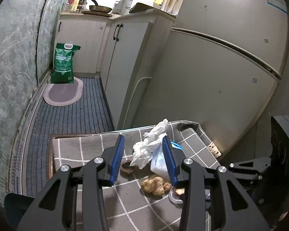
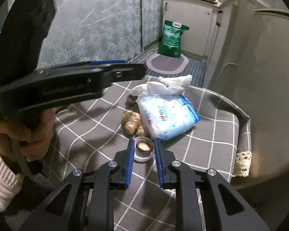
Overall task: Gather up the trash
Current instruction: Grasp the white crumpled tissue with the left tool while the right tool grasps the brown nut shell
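Left wrist view: left gripper (image 1: 143,158) hovers over a grey checked tablecloth (image 1: 86,148), jaws spread wide and holding nothing; crumpled white tissue (image 1: 147,150) sits between the blue pads, lower centre of frame.
Right wrist view: right gripper (image 2: 144,160) has its jaws parted on either side of a small clear dish (image 2: 143,156), not closed on it; whether the pads touch the rim cannot be told.
Trash location: tissue (image 2: 163,85) lies at the centre of the frame, draped over the far end of a wet-wipes pack (image 2: 168,115); a brown shell-like scrap (image 2: 132,98) sits just left of it; a knobbly ginger-like lump (image 2: 132,121) touches the pack's left edge; the dish holds a brownish remnant (image 2: 143,146).
Tissue handling: looks very light, soft and crushable; best pinched at the bunched middle, since a loose corner would likely slip or tear.
Dish handling: appears thin, stiff and slick; grip across the rim, kept level so the remnant stays in.
Lump handling: seems firm and irregular; take it across the narrow waist.
Background: green bag (image 1: 64,63) stands on the floor, upper left of the left view.
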The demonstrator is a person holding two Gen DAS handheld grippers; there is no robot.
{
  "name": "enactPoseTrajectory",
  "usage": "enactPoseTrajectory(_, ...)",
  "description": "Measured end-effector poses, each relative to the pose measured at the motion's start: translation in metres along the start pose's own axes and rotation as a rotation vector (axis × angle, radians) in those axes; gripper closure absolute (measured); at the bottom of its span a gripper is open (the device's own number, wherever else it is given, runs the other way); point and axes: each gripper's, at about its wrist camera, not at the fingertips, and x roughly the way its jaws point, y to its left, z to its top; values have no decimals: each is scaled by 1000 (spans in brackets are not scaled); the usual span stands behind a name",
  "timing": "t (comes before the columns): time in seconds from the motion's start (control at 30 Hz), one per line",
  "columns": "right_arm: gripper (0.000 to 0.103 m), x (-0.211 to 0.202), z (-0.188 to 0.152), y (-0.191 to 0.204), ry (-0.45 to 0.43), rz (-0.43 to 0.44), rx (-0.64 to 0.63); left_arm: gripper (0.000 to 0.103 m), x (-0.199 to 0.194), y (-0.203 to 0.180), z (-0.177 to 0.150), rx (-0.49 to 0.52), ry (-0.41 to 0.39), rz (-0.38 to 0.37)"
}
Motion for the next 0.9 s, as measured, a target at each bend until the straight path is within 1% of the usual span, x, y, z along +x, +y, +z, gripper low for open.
enactPoseTrajectory(0.27, 85, 7, 4, 5, 27, -10, -46, 63, 19, -3, 5, 3, 54, -23)
enactPoseTrajectory(0.33, 86, 7, 4, 6, 27, -15, -56, 66, 23, -5, 5, 8, 63, -16)
enactPoseTrajectory(0.4, 86, 6, 3, 8, 23, -23, -71, 74, 27, -7, 5, 19, 73, -12)
enactPoseTrajectory(0.47, 86, 6, 2, 10, 17, -27, -79, 78, 31, -9, 5, 26, 82, -2)
enactPoseTrajectory(0.53, 86, 4, 1, 8, 11, -24, -77, 82, 36, -9, 4, 25, 92, 10)
enactPoseTrajectory(0.6, 86, 1, 0, 7, 3, -13, -67, 91, 40, -9, 4, 26, 102, 17)
enactPoseTrajectory(0.7, 86, -2, 2, 3, -5, -8, -55, 97, 41, -9, 5, 26, 102, 16)
enactPoseTrajectory(0.9, 86, -12, 0, -5, -28, -4, -29, 100, 42, -11, 4, 32, 113, 3)
